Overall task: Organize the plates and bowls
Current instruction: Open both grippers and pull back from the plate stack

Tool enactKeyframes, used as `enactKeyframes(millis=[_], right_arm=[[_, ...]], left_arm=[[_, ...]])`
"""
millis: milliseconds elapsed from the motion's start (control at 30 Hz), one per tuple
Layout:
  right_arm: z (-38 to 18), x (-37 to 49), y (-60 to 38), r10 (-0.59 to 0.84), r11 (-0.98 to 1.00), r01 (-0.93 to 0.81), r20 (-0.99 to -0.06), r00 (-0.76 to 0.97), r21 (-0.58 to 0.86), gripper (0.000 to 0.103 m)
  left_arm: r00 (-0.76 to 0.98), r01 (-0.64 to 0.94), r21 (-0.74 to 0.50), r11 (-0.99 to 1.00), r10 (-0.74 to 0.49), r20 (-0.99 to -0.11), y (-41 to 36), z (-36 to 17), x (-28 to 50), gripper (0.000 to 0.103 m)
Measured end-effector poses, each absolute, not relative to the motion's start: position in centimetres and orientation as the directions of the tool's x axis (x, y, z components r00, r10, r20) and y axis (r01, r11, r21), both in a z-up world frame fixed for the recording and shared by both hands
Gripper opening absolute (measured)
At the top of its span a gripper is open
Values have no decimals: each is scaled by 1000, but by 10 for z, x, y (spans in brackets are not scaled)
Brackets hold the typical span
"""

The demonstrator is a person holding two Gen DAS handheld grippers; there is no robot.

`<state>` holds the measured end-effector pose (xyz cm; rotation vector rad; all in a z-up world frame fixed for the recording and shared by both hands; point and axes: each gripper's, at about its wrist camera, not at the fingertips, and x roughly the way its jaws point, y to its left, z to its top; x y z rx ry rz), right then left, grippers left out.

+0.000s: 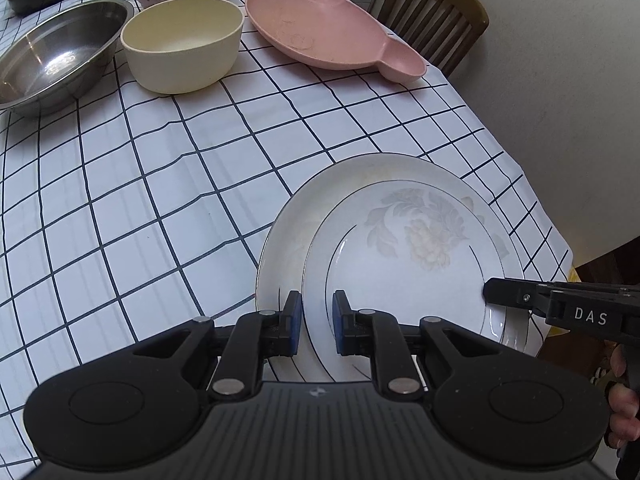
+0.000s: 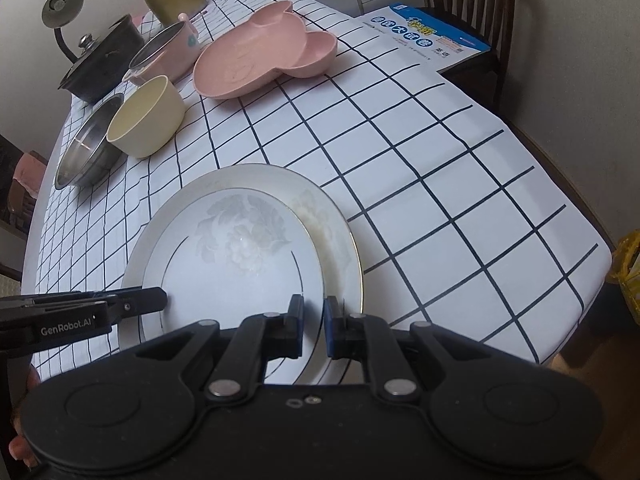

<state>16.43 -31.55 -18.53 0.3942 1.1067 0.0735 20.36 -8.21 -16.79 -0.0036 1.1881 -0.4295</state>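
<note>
Two tools clamped on floral plate (image 1: 404, 264) rim, left tool (image 1: 316, 322) and right tool (image 2: 313, 330) on opposite edges for balance; plate atop larger plate (image 1: 280, 248), lower frame, stacking on bench (image 1: 140, 200).

Lighting: soft, even daylight, cool cast. Shadows: faint. Glare: bright highlight inside steel bowl (image 1: 56, 60). Distortion: strong fisheye bending of checked cloth (image 2: 440, 184) lines; dark vignetted corners. Focus: sharp throughout.
</note>
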Motion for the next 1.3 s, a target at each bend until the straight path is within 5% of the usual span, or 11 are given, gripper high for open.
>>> enactKeyframes(millis=[833, 1033, 1300], right_arm=[[-131, 144, -284, 169, 966, 67, -806, 568, 249, 40], [-106, 132, -263, 136, 977, 42, -763, 632, 209, 55], [-78, 117, -241, 91, 980, 63, -708, 700, 188, 76]], left_arm=[[415, 401, -202, 893, -374, -829, -59, -112, 180, 17], [481, 432, -189, 882, -403, -778, -50, -88, 172, 50], [539, 475, -163, 865, -433, -722, -37, -60, 162, 53]])
